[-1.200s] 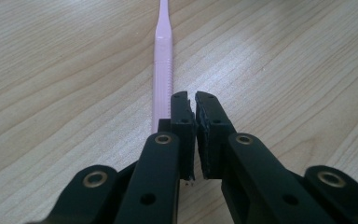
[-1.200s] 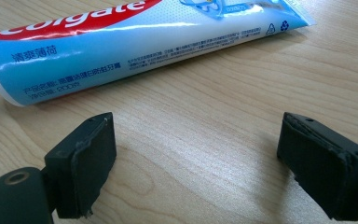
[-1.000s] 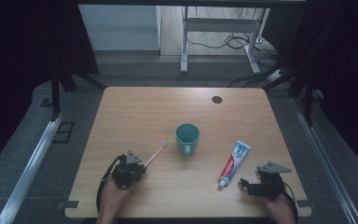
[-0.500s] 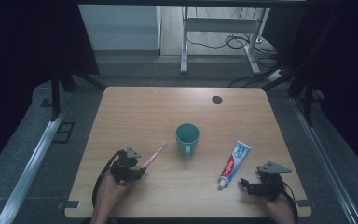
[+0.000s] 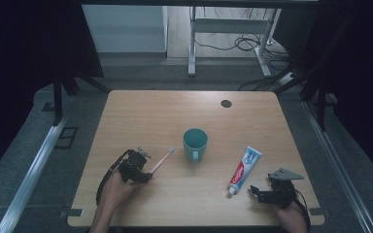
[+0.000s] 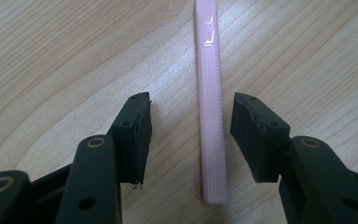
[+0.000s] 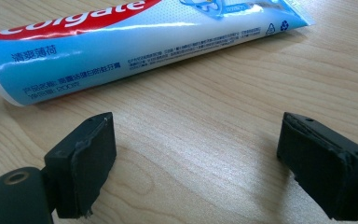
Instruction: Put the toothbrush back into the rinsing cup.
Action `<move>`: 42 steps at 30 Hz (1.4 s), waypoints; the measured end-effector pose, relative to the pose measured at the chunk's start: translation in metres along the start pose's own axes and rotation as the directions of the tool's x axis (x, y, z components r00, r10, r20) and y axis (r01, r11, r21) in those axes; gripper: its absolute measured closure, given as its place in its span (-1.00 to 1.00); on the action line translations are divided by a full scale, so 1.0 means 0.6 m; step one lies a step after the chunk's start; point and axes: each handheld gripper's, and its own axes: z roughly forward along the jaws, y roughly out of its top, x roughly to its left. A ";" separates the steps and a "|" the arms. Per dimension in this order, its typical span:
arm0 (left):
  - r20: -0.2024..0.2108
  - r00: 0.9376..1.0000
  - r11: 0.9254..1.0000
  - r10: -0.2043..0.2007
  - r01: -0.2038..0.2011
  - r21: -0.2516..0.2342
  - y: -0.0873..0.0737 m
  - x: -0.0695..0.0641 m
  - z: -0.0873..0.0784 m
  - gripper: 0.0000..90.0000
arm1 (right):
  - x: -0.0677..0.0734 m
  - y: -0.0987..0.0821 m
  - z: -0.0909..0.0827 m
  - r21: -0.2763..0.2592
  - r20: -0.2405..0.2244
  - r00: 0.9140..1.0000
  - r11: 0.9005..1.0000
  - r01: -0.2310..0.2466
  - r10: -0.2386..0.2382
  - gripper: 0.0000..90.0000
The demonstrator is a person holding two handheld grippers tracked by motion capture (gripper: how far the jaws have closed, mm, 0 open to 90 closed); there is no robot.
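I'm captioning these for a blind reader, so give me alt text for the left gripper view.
A pink toothbrush handle lies flat on a pale wood-grain table, running away from the camera between the open black jaws of the left tool. Neither jaw touches the handle, which sits closer to the right-hand jaw.

The toothbrush (image 6: 210,107) lies on the table (image 5: 272,121) between the left gripper's (image 6: 189,135) spread jaws, its head pointing toward the mug (image 5: 194,144) beyond. The toothpaste tube (image 7: 121,42) lies just ahead of the right gripper (image 7: 196,158).
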 end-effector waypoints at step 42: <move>0.026 1.000 0.925 0.015 -0.024 0.380 0.132 -0.002 0.043 0.49 | 0.000 0.000 0.000 0.000 0.001 1.000 1.000 0.001 -0.001 -0.75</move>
